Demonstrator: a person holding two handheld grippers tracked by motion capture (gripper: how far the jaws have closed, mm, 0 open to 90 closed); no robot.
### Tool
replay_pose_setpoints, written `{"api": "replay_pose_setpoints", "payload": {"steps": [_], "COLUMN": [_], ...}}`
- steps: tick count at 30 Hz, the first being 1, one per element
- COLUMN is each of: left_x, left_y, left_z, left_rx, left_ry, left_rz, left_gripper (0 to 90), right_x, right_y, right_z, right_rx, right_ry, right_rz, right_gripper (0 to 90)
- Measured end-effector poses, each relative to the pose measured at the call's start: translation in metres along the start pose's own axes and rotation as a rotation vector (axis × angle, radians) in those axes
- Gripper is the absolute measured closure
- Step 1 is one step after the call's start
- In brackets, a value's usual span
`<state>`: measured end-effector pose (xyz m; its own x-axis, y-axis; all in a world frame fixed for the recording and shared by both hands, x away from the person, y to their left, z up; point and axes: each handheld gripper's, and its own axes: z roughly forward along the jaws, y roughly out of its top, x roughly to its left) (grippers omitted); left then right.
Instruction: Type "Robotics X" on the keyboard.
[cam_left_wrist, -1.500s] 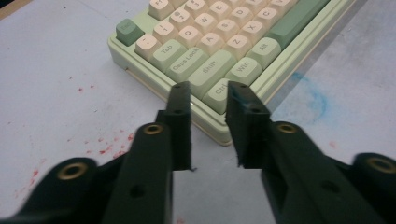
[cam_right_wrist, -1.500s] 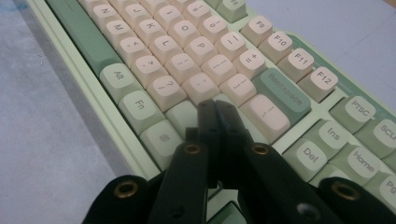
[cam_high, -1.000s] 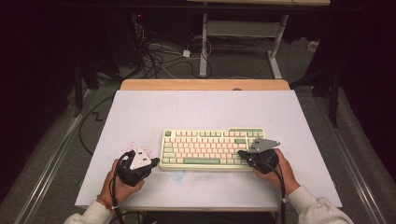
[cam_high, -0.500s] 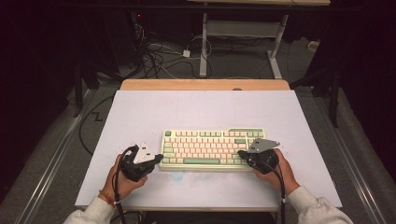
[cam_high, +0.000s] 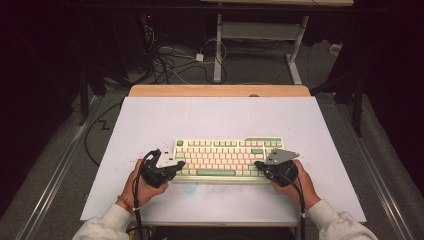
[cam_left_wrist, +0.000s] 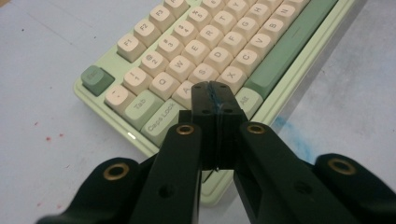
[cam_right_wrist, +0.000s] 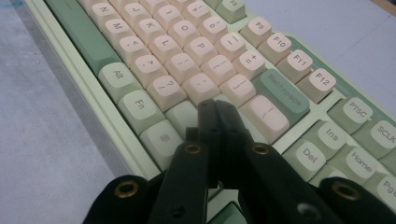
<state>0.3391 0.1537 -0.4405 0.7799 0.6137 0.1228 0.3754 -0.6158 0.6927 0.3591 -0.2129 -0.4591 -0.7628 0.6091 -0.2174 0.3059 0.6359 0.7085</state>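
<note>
Jaws of the left gripper (cam_left_wrist: 215, 95) pressed flat together, nothing between them; tips sit over the keyboard's (cam_left_wrist: 261, 56) bottom-left keys, at the A and Shift area, beside Caps Lock (cam_left_wrist: 161, 116). Whether the tips touch the keycaps cannot be told. Jaws of the right gripper (cam_right_wrist: 215, 112) likewise closed tight on nothing, tips over the right end of the lower rows, just short of the large cream key below Backspace (cam_right_wrist: 280, 95).

In the high view the left gripper (cam_high: 176, 166) comes in at the keyboard's 9 o'clock end, the right gripper (cam_high: 259, 165) toward its 3 o'clock end, near the front edge. Each carries a grey 3-cornered plate on top and a black cable trailing toward 6 o'clock. The left hand (cam_high: 137, 185) and right hand (cam_high: 295, 182) wrap the gripper bodies; pale sleeves enter from the bottom edge.

The keyboard (cam_high: 227, 156), pale green case with cream and green keys, lies square on the white table (cam_high: 220, 117), at centre toward 6 o'clock. Faint red specks mark the surface at its 9 o'clock side, a blue smudge just in front. Tangled cables (cam_high: 170, 60) lie on the floor beyond the table at 12 o'clock.
</note>
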Motion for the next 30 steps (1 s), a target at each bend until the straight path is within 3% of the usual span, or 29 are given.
{"api": "replay_pose_setpoints", "payload": {"steps": [19, 30], "left_x": [-0.007, -0.01], "left_y": [0.024, 0.031], "left_z": [0.03, 0.039], "left_rx": [0.025, 0.041], "left_ry": [-0.034, -0.045], "left_rz": [0.037, 0.061], "left_gripper": [87.4, 87.4], "right_x": [0.0, 0.001], "right_y": [0.0, 0.0], "right_z": [0.0, 0.0], "right_rx": [-0.002, -0.002], "right_ry": [-0.002, -0.002], "right_rz": [0.001, 0.001], "right_gripper": [90.0, 90.0]}}
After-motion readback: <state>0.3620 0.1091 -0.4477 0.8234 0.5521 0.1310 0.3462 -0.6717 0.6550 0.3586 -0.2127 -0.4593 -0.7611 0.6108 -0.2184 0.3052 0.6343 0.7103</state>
